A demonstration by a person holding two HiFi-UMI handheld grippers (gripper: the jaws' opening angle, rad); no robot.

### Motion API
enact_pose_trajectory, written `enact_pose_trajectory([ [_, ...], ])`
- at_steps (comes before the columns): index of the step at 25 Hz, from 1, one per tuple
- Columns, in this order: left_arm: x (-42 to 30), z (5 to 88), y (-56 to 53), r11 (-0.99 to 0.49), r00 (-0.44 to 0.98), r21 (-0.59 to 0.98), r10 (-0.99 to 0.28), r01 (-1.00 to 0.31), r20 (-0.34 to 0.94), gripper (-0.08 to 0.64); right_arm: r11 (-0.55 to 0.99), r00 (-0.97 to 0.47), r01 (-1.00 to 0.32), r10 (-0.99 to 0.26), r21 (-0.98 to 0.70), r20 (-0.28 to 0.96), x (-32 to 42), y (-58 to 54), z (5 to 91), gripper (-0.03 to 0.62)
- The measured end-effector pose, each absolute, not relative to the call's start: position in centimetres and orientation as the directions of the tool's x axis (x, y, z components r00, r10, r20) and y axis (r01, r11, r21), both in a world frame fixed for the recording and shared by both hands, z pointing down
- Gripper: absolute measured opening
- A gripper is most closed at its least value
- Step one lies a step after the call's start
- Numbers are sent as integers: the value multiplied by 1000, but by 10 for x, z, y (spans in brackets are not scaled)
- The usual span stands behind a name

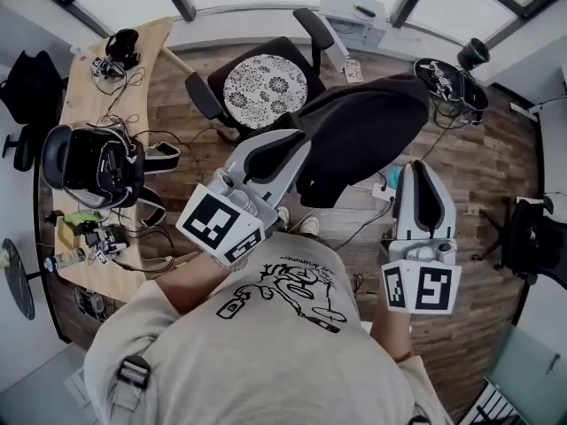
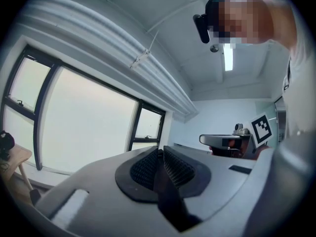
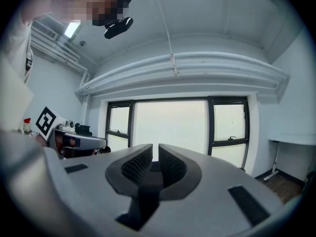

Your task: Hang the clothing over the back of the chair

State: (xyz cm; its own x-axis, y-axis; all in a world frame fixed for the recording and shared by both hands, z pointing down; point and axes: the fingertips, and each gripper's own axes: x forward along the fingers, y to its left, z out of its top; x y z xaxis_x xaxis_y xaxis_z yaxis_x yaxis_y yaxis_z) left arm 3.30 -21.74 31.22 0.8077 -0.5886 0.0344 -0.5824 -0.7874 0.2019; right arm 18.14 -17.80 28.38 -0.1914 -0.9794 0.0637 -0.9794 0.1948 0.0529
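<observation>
Wood floor (image 1: pixel 478 166), chair (image 1: pixel 288 50) on the far side: left gripper (image 1: pixel 299 142) and right gripper (image 1: pixel 423 166) both clench the black clothing (image 1: pixel 363 127), lifted spread, probably to clear the chair back.

Matt black cloth clothing (image 1: pixel 368 135), wood-plank floor (image 1: pixel 469 175), pale wooden desk (image 1: pixel 155 47), knurled matt fingers (image 2: pixel 144 170)

From here, the office chair (image 1: pixel 264 91) stands straight ahead on open wooden floor (image 1: pixel 465 171), armrests (image 1: pixel 202 96) jutting out either side. A cluttered desk (image 1: pixel 151 42) with trailing cables (image 1: pixel 124 113) crowds the left, a second chair (image 1: pixel 534 237) the far right. The black garment (image 1: pixel 363 131) hangs across the middle.
</observation>
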Motion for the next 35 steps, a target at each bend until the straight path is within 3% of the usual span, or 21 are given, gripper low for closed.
enact_pose_trajectory([
  [35, 37, 297, -167, -809, 822, 170, -569, -563, 12, 34, 239, -236, -967, -971, 84, 36, 147, -131, 268, 14],
])
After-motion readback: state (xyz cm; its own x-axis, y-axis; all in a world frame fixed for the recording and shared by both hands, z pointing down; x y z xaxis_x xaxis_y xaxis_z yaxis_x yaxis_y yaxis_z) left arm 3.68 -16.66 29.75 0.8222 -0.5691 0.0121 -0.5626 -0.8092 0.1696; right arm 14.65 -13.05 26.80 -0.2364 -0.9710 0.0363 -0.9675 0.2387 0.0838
